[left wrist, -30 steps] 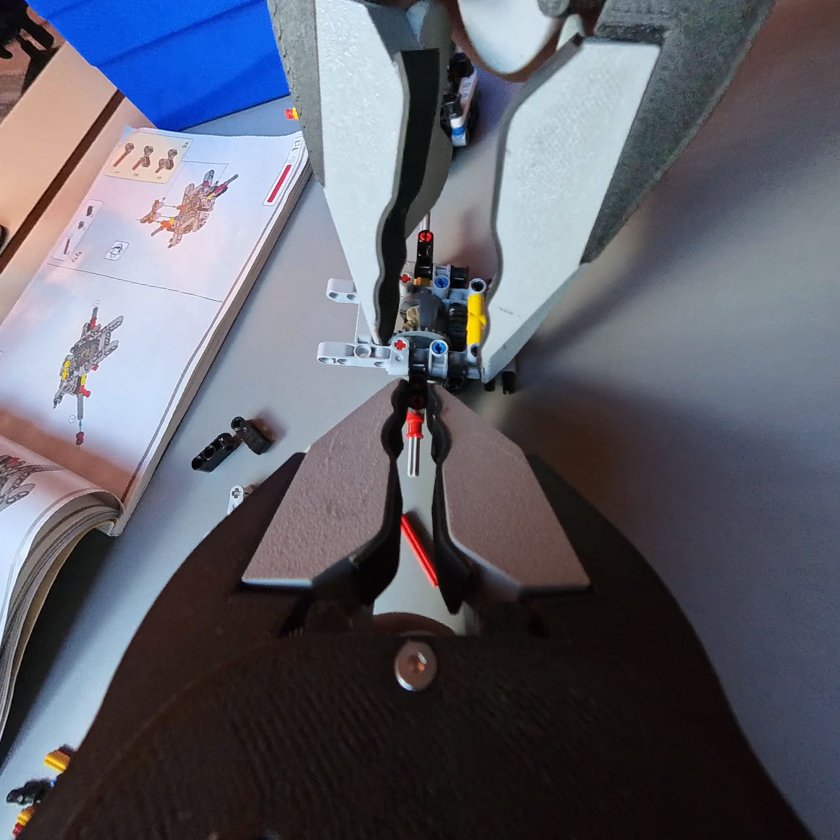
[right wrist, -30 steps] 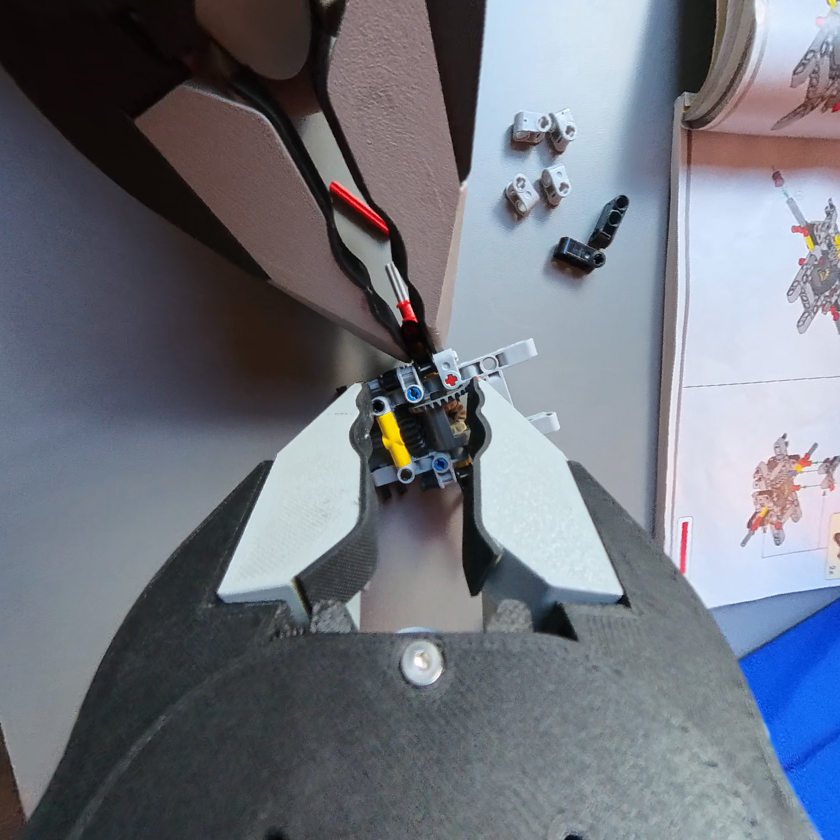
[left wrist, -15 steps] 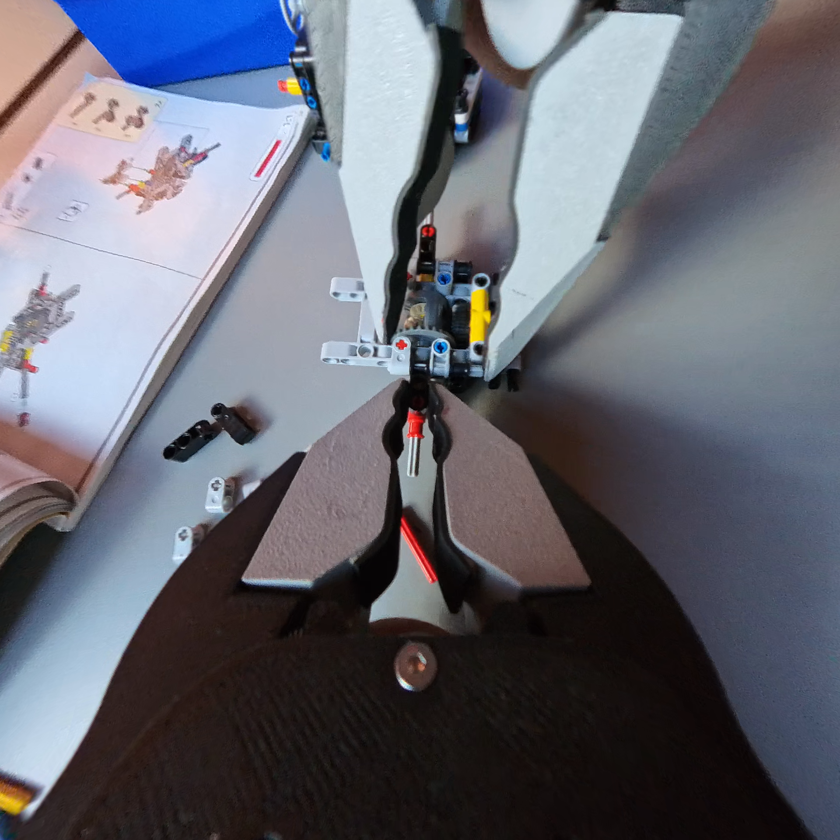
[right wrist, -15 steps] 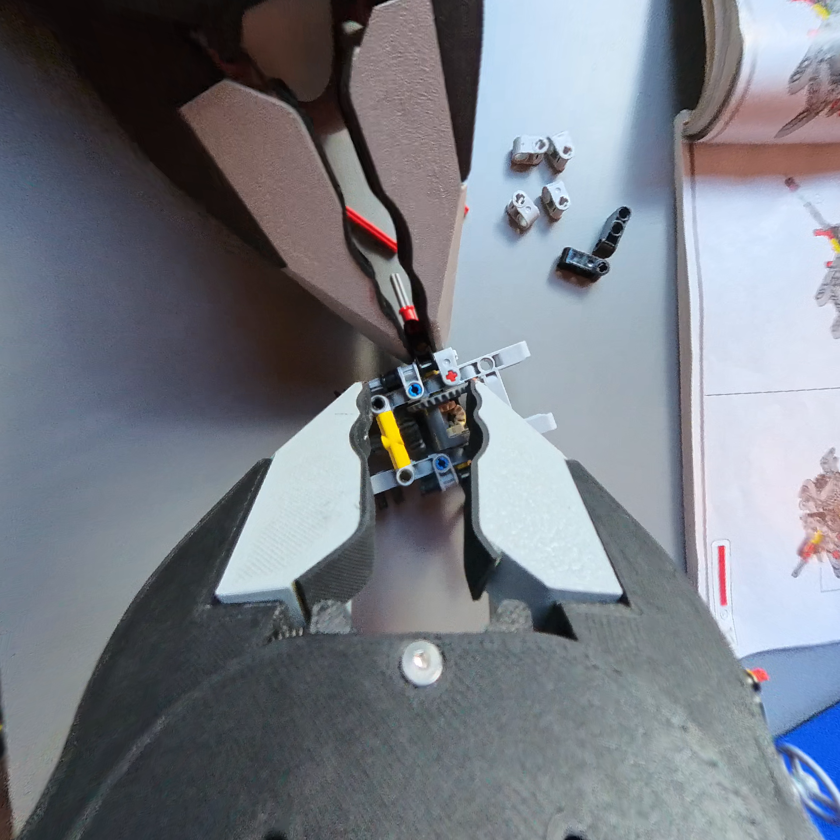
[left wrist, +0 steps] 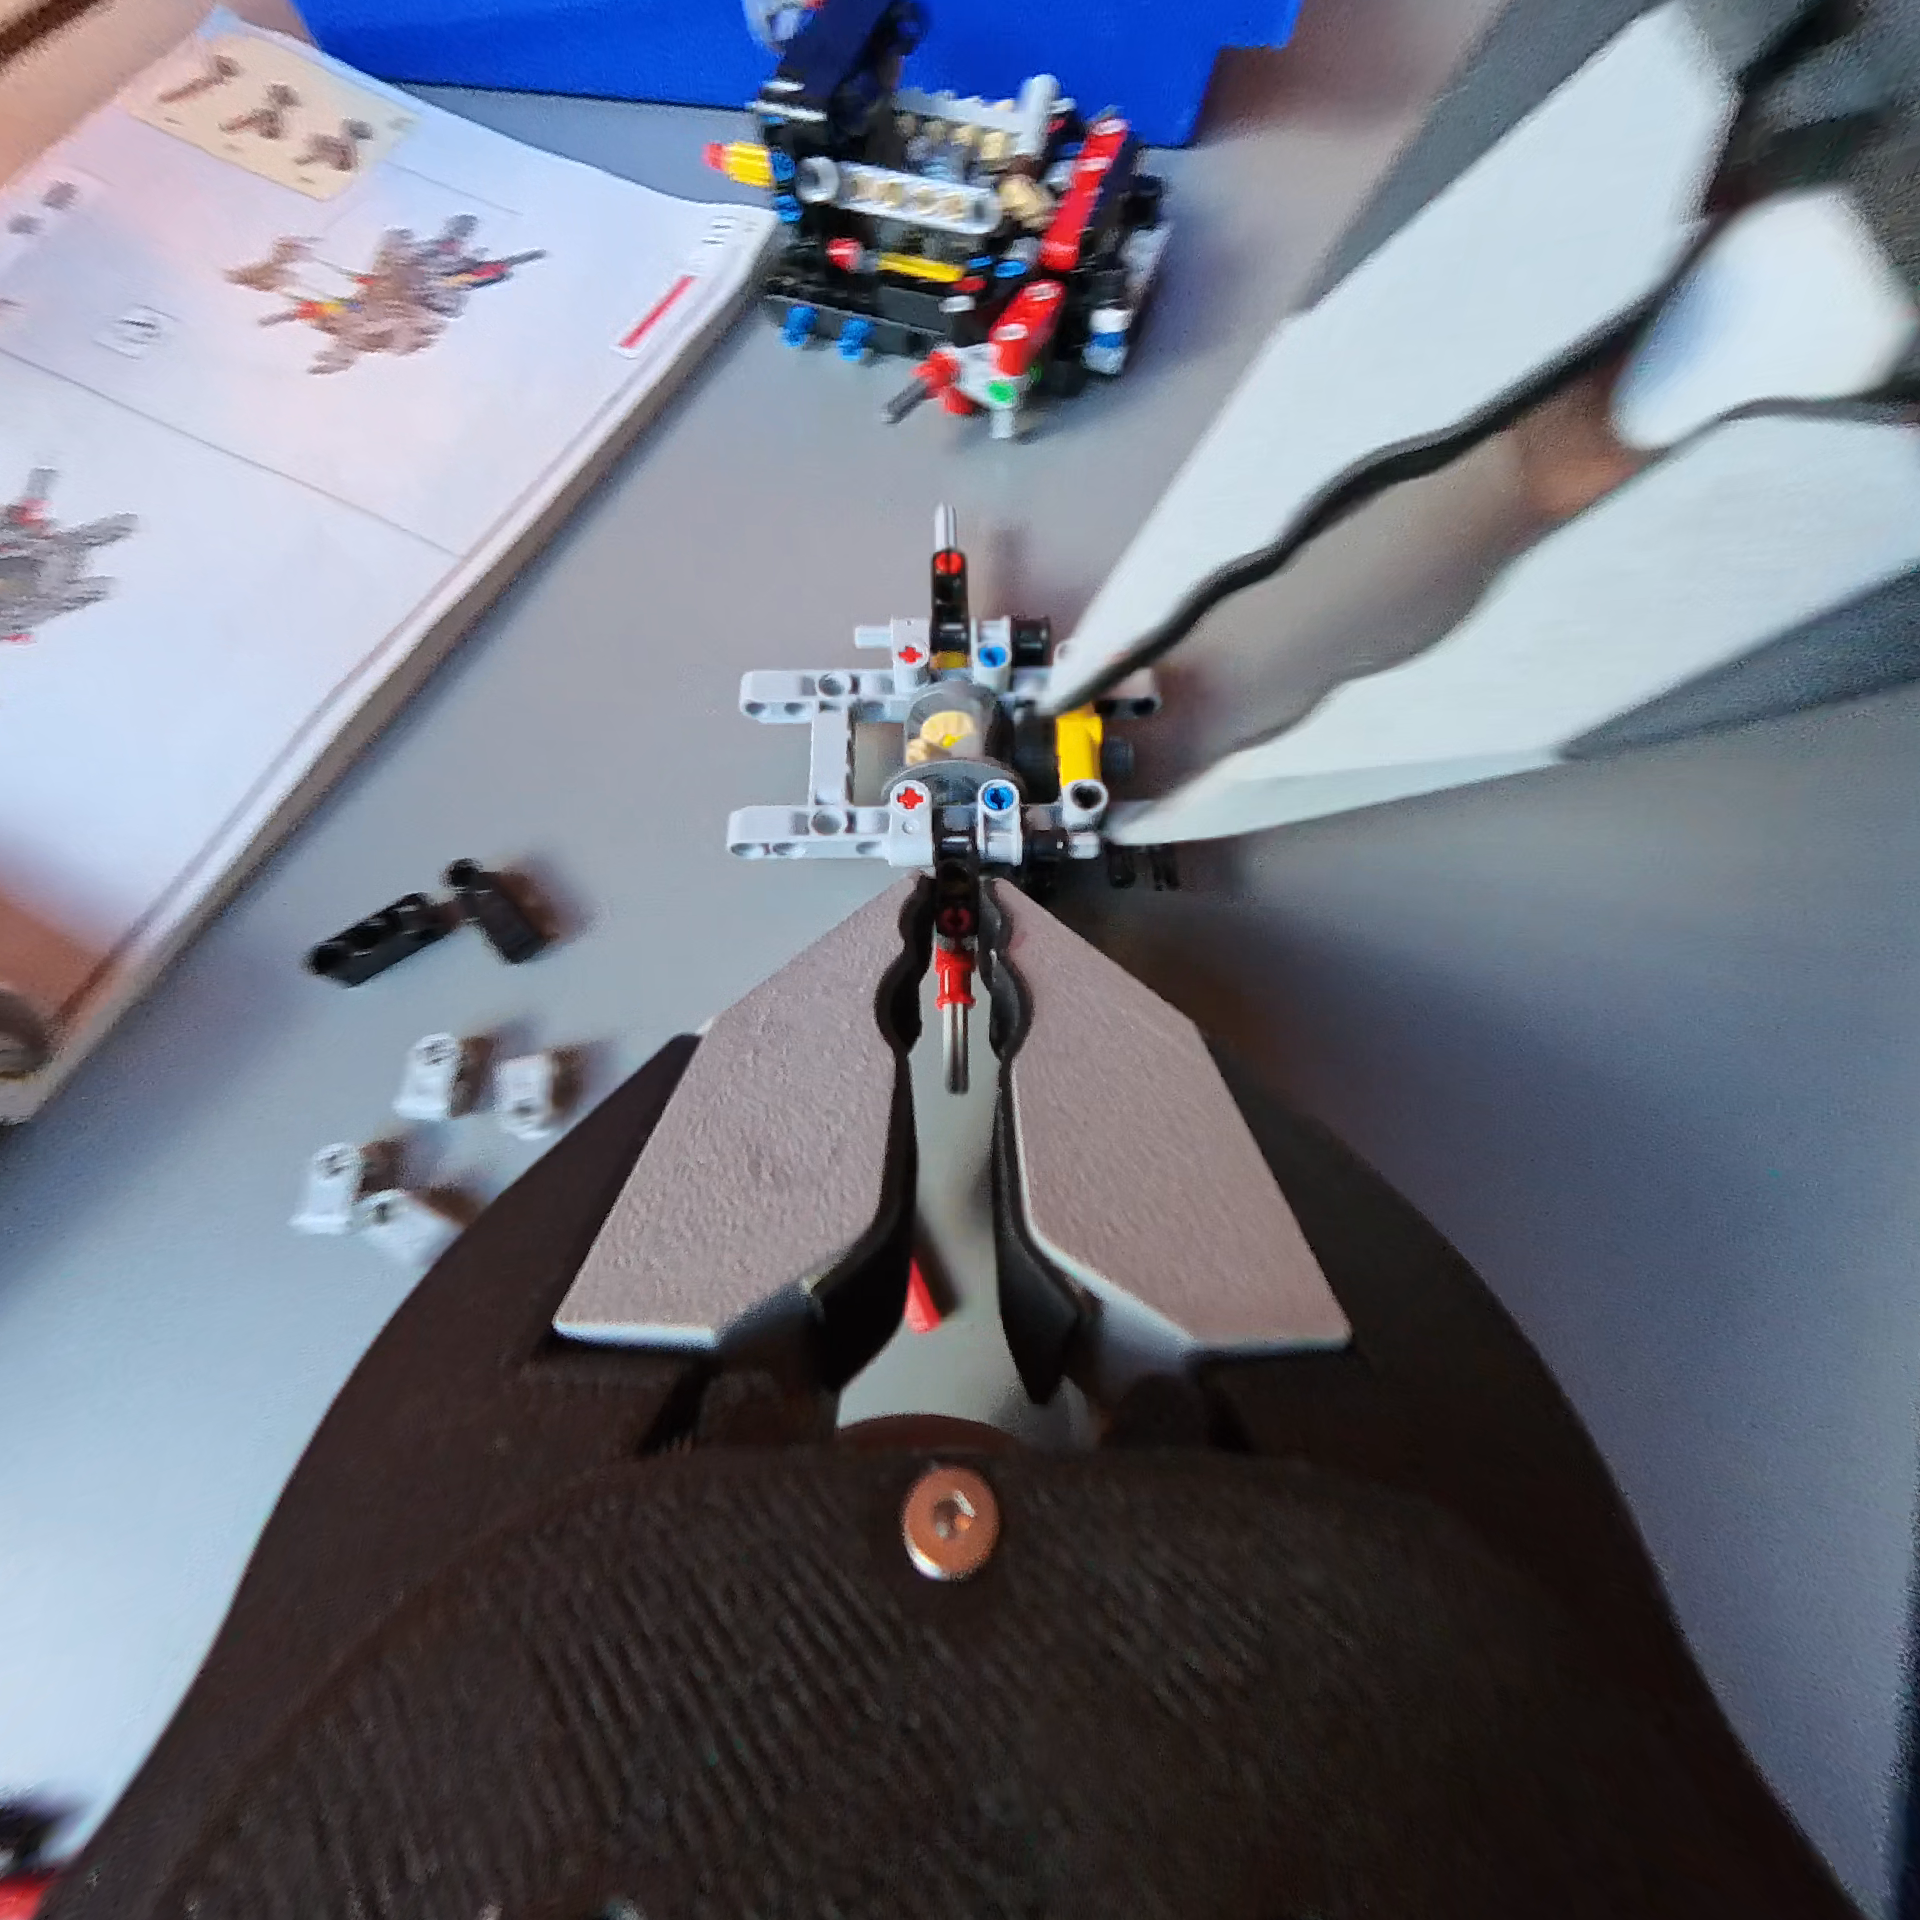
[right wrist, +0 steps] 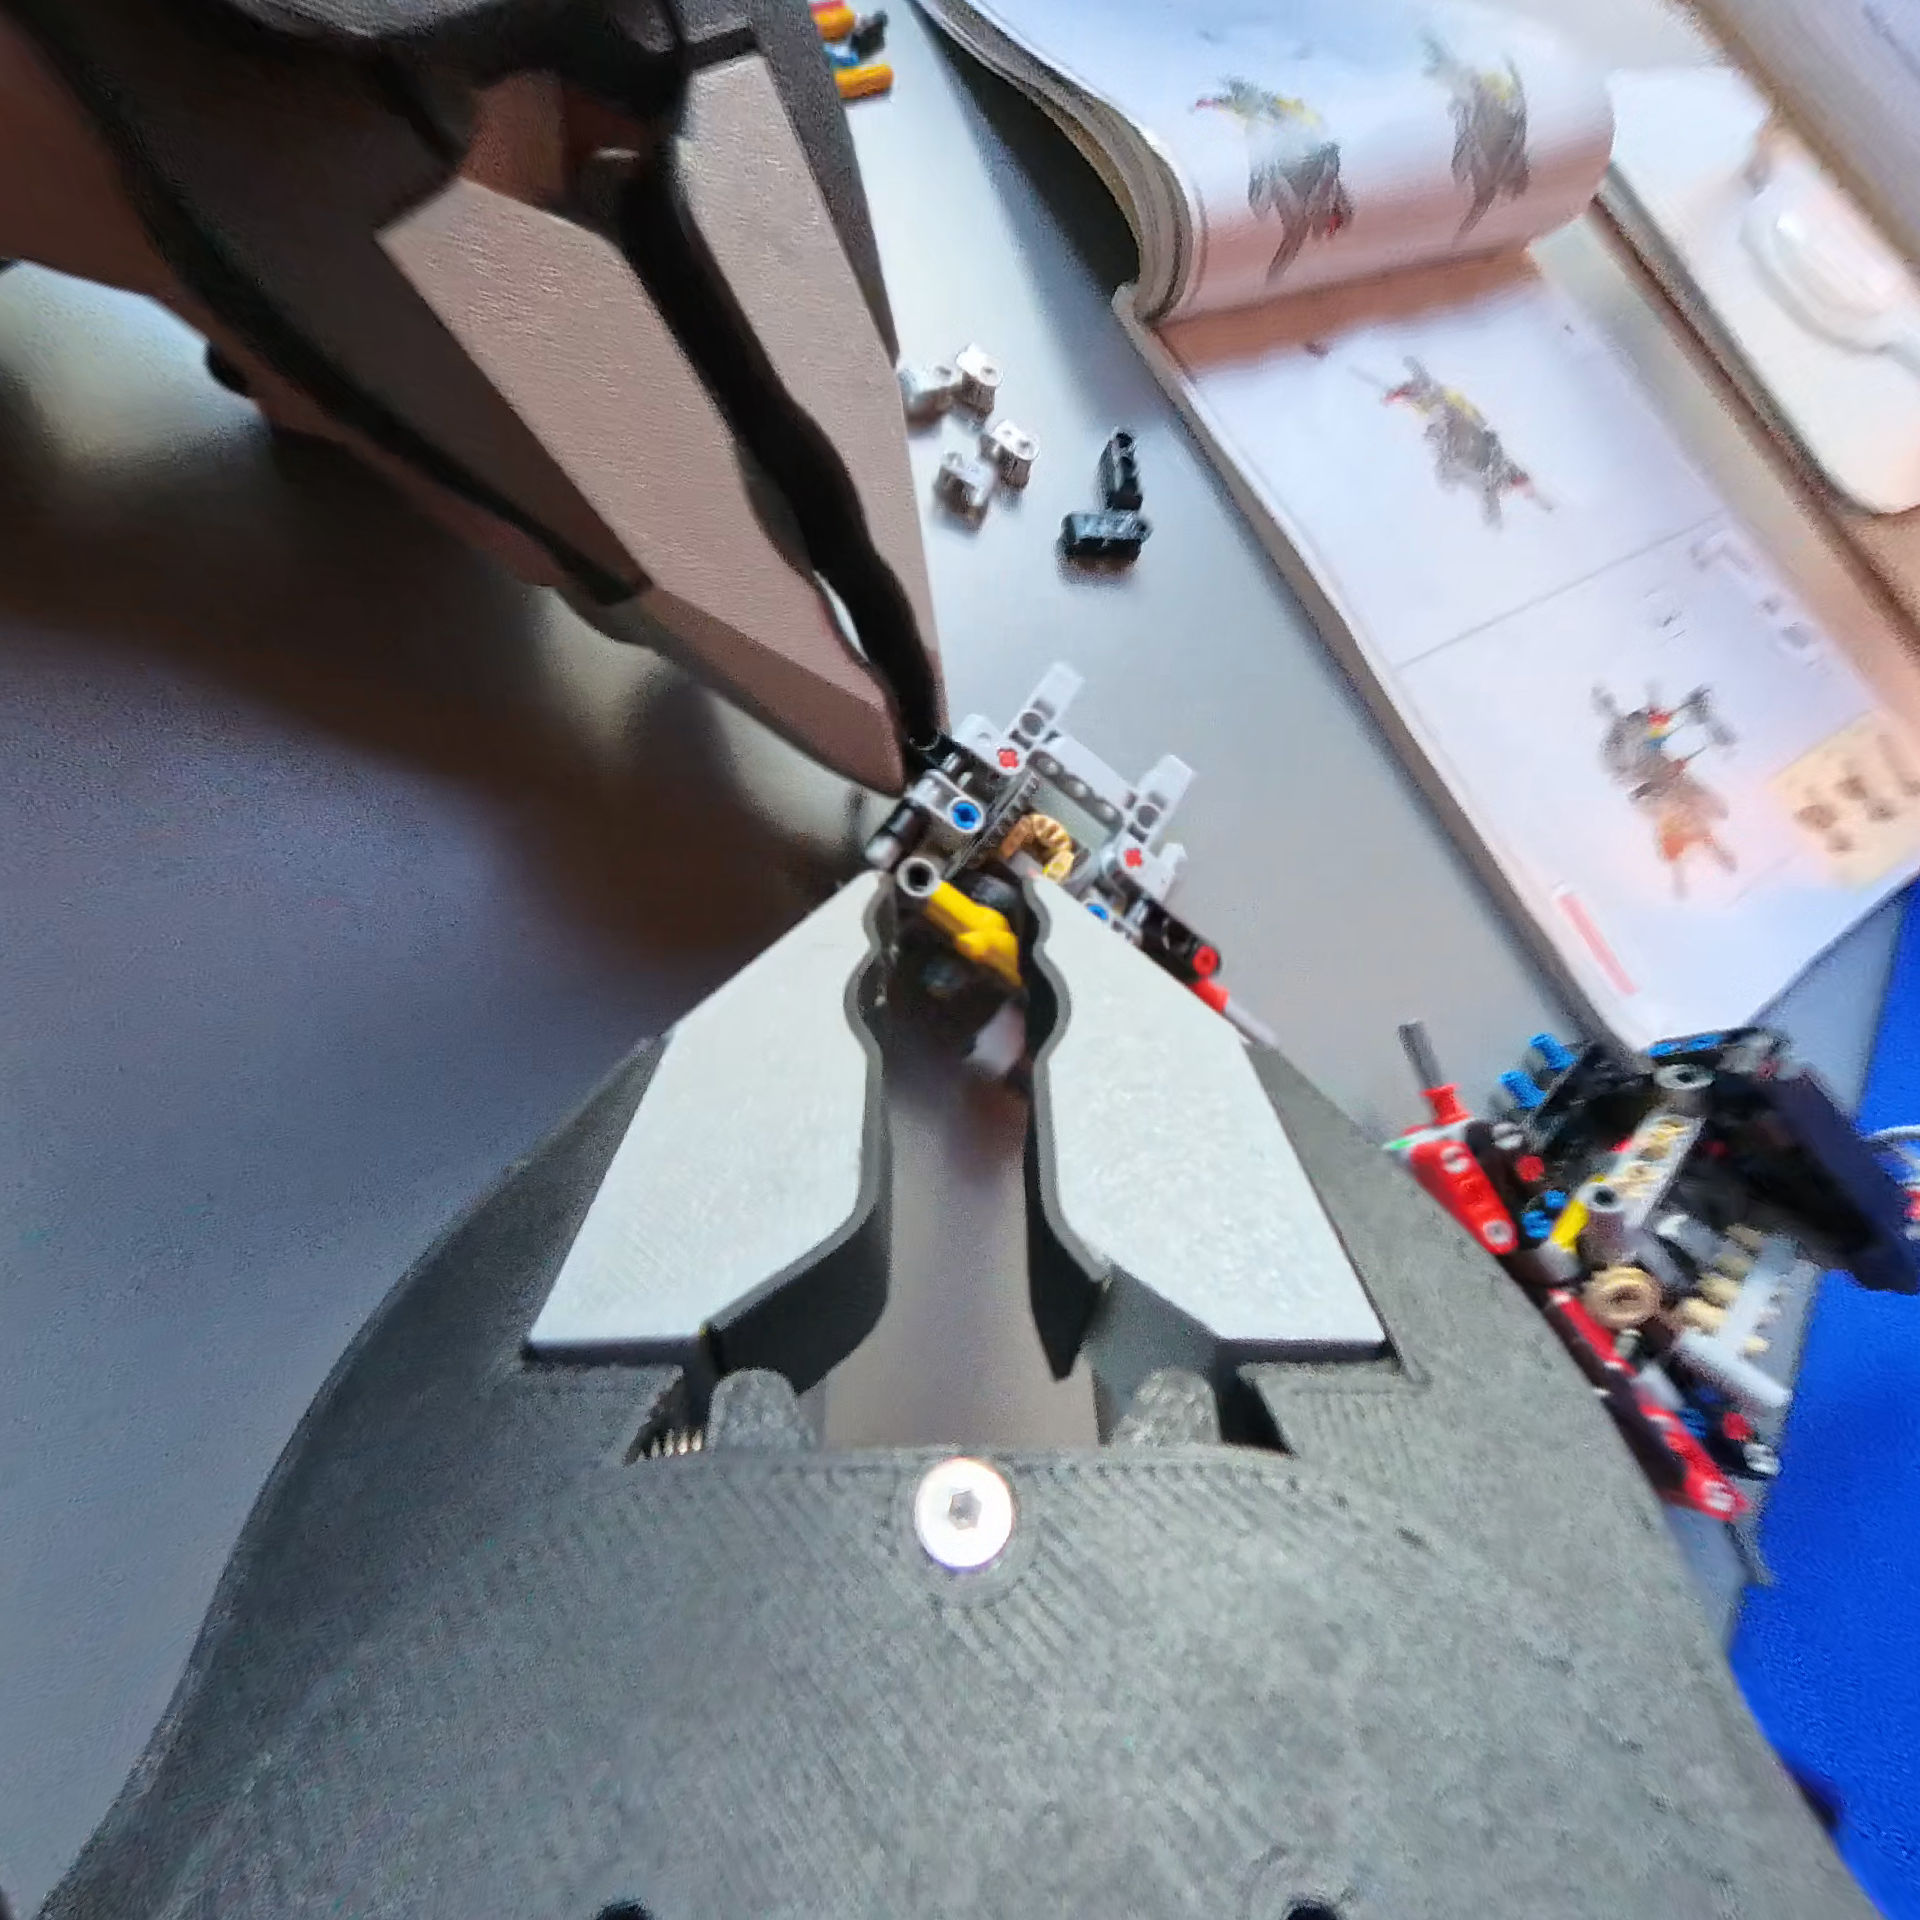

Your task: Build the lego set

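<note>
A small grey brick assembly (left wrist: pixel 821 748) with a tan gear, a yellow piece and red and blue pins is held between both grippers just over the grey table (left wrist: pixel 1455 1039). My left gripper (left wrist: pixel 956 906), with brown fingers, is shut on the black and red axle stub (left wrist: pixel 954 971) that sticks out of the assembly's near side. My right gripper (right wrist: pixel 951 914), with light grey fingers, is shut on the assembly's yellow end (right wrist: pixel 971 920). It comes in from the right in the left wrist view (left wrist: pixel 1086 764). The left gripper (right wrist: pixel 920 750) meets the assembly (right wrist: pixel 1049 790) from the upper left in the right wrist view.
An open instruction booklet (left wrist: pixel 260 364) (right wrist: pixel 1507 468) lies beside the work. A larger black and red model (left wrist: pixel 956 239) (right wrist: pixel 1621 1226) stands by a blue box (left wrist: pixel 623 42). Black connectors (left wrist: pixel 426 925), small grey connectors (left wrist: pixel 457 1081) and a red axle (left wrist: pixel 920 1299) lie loose on the table. The grippers are tip to tip, or close to it.
My right gripper swung from opposite the left gripper round to the assembly's yellow end, and its jaws narrowed there. My left gripper kept its hold on the axle stub.
</note>
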Available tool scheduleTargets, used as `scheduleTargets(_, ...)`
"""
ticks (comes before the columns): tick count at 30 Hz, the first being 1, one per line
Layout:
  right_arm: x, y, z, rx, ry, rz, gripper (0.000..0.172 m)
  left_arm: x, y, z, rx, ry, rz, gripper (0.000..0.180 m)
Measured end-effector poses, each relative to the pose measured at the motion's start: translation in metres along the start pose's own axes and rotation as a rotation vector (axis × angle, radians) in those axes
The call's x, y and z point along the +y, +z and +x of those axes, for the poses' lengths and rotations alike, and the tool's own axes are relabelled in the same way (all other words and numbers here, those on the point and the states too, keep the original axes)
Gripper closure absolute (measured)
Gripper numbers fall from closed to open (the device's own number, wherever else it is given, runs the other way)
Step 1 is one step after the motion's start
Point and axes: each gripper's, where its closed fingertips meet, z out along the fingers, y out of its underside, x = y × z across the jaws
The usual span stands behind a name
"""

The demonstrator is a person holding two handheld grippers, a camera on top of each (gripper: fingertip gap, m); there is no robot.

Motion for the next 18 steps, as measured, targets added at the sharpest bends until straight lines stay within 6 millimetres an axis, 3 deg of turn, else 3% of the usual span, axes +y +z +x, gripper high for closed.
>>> scheduleTargets(4, 0.011, -0.004, -0.005, -0.116, 0.029, -0.001, 0.148, 0.004, -0.004, 0.026, 0.062, 0.026, -0.009, 0.156)
scheduleTargets(7, 0.025, -0.017, -0.008, -0.197, -0.032, -0.045, 0.146, 0.012, -0.018, 0.055, 0.211, 0.101, -0.019, 0.155)
scheduleTargets(9, 0.033, -0.026, -0.006, -0.240, -0.075, -0.056, 0.151, 0.012, -0.032, 0.065, 0.296, 0.143, -0.012, 0.164)
scheduleTargets(12, 0.033, -0.039, -0.014, -0.350, -0.113, 0.004, 0.153, -0.005, -0.047, 0.051, 0.288, 0.186, 0.051, 0.162)
scheduleTargets(14, 0.032, -0.041, -0.008, -0.355, -0.113, 0.027, 0.151, -0.024, -0.047, 0.026, 0.180, 0.229, 0.099, 0.159)
scheduleTargets(16, 0.034, -0.042, 0.001, -0.327, -0.081, 0.009, 0.144, -0.035, -0.035, 0.004, 0.081, 0.335, 0.099, 0.147)
scheduleTargets(18, 0.030, -0.047, 0.000, -0.321, -0.040, 0.027, 0.144, -0.035, -0.016, -0.016, 0.004, 0.415, 0.037, 0.147)
